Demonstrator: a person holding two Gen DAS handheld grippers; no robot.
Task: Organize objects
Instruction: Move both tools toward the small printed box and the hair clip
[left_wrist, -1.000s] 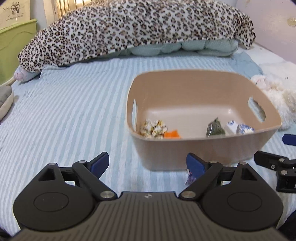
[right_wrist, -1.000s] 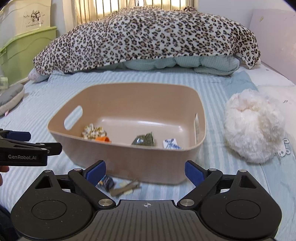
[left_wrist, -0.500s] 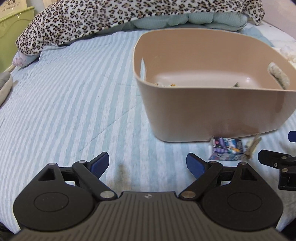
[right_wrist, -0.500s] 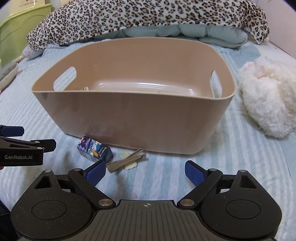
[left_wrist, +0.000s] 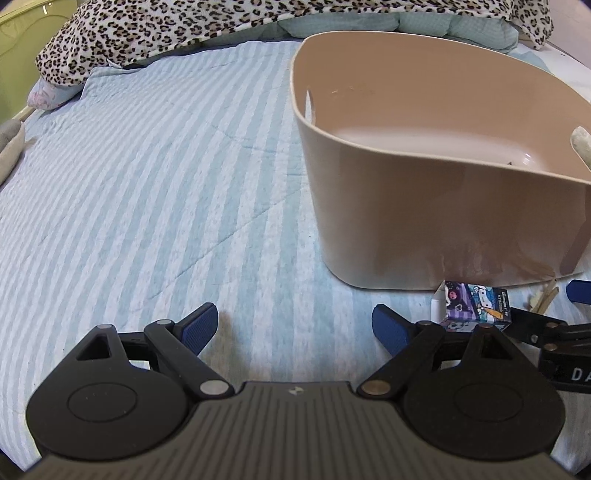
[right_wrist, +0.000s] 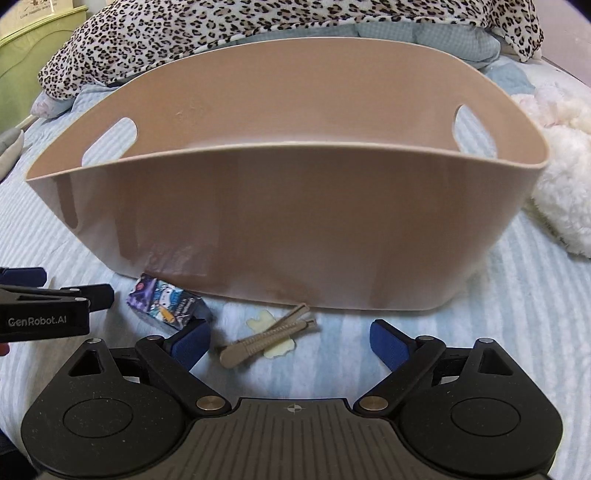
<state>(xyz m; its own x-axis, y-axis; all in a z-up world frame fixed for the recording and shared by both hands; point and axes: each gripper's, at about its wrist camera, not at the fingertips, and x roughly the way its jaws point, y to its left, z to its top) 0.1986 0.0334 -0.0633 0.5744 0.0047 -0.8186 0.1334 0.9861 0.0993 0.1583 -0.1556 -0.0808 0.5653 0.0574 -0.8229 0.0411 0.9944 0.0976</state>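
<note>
My left gripper (left_wrist: 294, 328) is matte black w/ a ribbed grey centre plate, two round discs, brass and silver pivot pins — fingers (left_wrist: 199, 325) tipped w/ blue ribbed pads. My right gripper (right_wrist: 290, 341) is the same build. White "GenRobot.AI" lettering runs along the left gripper's side, seen from the right cam.

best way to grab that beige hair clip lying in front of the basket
Grip the hair clip across its narrow middle, coming from above with the open right gripper. It lies flat on the bedsheet, slanted, so turn the fingers square to its length, clear of the basket.
</note>
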